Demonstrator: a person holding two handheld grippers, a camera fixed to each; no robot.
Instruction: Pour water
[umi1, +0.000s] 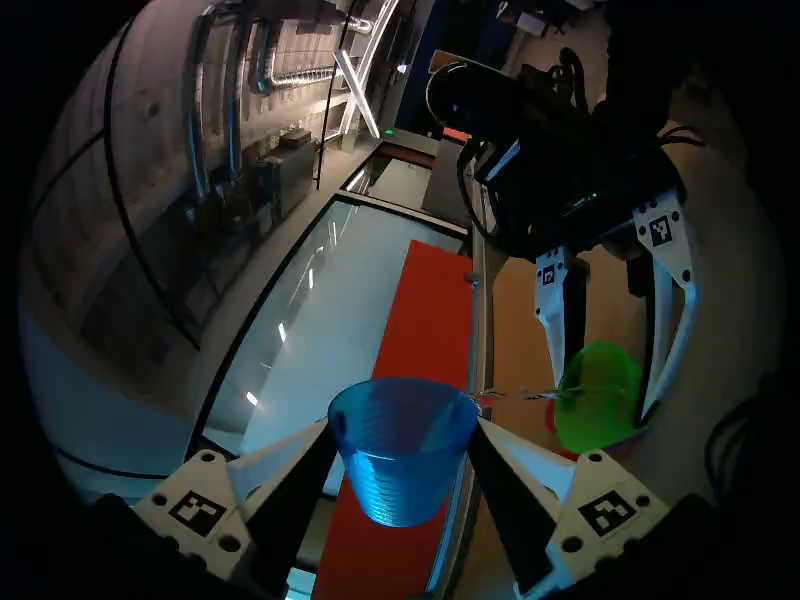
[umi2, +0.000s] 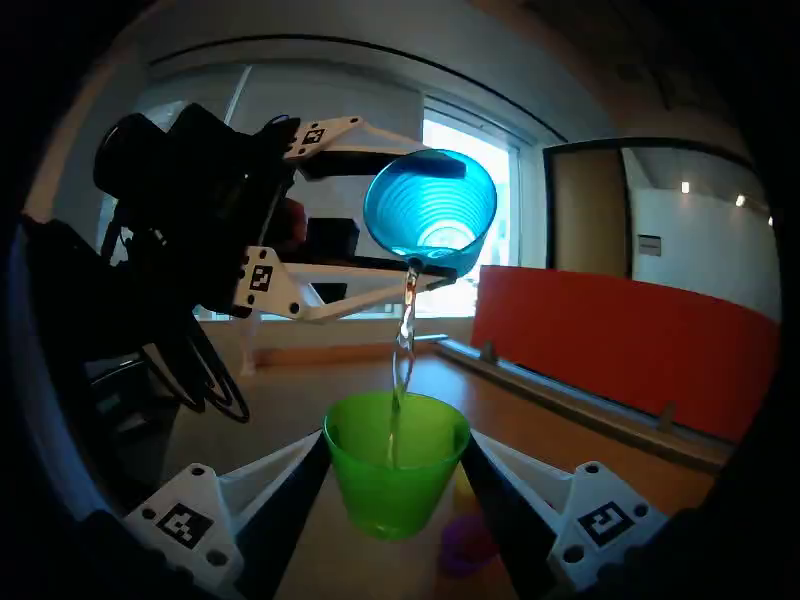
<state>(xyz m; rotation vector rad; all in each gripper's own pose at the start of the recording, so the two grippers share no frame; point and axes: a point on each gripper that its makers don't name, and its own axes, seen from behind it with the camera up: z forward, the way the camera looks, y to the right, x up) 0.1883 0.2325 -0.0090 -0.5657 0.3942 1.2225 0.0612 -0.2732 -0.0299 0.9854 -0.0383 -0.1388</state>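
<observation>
In the left gripper view, a blue ribbed plastic cup (umi1: 400, 465) sits between the fingers of my left gripper (umi1: 402, 440), which is shut on it. The cup is tipped over, and a thin stream of water (umi1: 525, 395) leaves its rim. The stream falls into a green cup (umi1: 600, 400) held by my right gripper (umi1: 603, 395). In the right gripper view, the green cup (umi2: 395, 480) stands upright with my right gripper (umi2: 395, 450) shut on it. Above it is the blue cup (umi2: 430, 210), tilted in the left gripper (umi2: 435, 215). Water (umi2: 403, 340) runs down into the green cup.
A wooden table (umi2: 300, 400) lies below the cups. A red panel (umi2: 640, 340) on a metal rail borders it on the right. Small purple (umi2: 465, 545) and yellow objects lie on the table under the green cup. A bright window is behind.
</observation>
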